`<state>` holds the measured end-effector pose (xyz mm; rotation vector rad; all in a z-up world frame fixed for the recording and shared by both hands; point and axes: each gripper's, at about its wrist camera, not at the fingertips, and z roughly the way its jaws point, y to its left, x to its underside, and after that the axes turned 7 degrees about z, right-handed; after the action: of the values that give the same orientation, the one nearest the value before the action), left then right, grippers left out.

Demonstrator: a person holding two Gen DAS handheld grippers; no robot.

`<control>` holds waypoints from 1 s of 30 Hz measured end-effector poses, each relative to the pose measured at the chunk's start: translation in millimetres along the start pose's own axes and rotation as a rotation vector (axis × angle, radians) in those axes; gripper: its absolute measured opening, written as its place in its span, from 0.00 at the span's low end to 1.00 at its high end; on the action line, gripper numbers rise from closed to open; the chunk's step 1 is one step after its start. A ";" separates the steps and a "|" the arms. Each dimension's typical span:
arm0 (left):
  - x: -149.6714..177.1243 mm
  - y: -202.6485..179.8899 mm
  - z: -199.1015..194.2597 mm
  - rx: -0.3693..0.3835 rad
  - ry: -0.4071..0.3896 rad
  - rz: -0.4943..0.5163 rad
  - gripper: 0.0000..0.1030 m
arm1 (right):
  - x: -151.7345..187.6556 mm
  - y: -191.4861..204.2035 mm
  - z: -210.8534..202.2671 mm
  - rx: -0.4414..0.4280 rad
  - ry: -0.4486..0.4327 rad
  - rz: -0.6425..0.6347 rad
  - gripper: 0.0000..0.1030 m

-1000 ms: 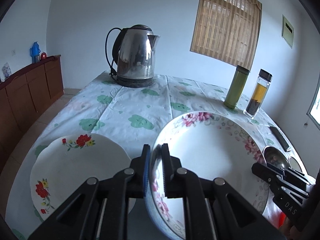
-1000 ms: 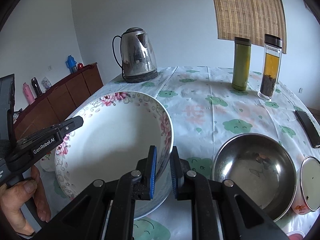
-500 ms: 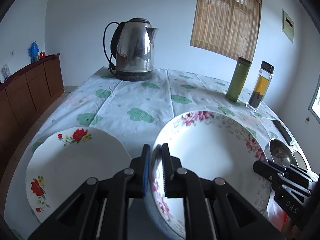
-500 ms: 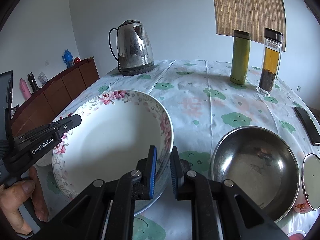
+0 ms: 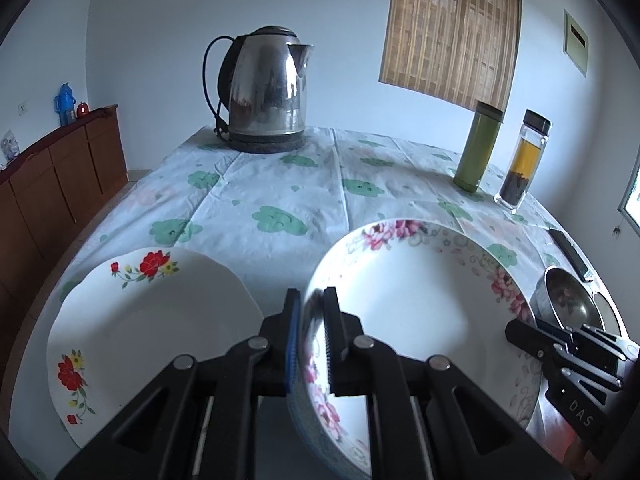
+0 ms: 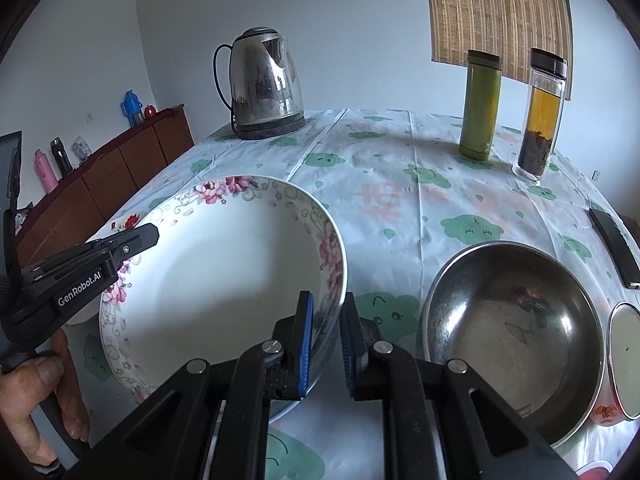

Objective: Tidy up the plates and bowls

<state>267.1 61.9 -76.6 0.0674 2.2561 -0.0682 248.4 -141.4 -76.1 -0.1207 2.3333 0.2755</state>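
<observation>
A: Where is the big bowl with pink flowers?
B: It sits on the table cloth, between the white plate with red flowers and the shiny steel bowl.
A: Who holds it?
B: Both. The left gripper pinches its left rim. The right gripper has its fingers on both sides of the right rim, but the outer finger looks a little apart from it.
A: What stands far back?
B: A metal kettle, a green flask and a glass tea bottle.
</observation>
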 end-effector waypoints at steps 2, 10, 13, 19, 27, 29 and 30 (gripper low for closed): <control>0.4 -0.2 1.2 0.001 0.004 0.001 0.07 | 0.5 0.2 0.5 0.002 0.001 -0.002 0.14; 3.0 -1.0 4.2 0.003 0.022 0.009 0.07 | 0.6 1.2 0.9 0.014 0.003 -0.017 0.14; 4.6 -1.1 5.2 0.007 0.030 0.009 0.08 | 1.1 1.7 0.6 0.019 0.005 -0.027 0.14; 7.5 -1.5 5.8 0.007 0.042 0.012 0.08 | 3.9 5.8 1.0 0.040 0.011 -0.060 0.15; 10.7 -1.0 6.2 -0.002 0.052 0.018 0.09 | 6.6 9.3 1.4 0.049 0.019 -0.091 0.15; 10.7 -1.4 6.1 -0.005 0.052 0.021 0.09 | 6.8 10.4 0.2 0.055 0.014 -0.099 0.15; 10.9 -1.8 5.6 -0.008 0.051 0.023 0.09 | 6.8 11.1 -0.6 0.057 0.011 -0.101 0.15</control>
<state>264.5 60.0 -88.6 0.0923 2.3054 -0.0455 241.4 -130.8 -78.8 -0.2119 2.3351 0.1584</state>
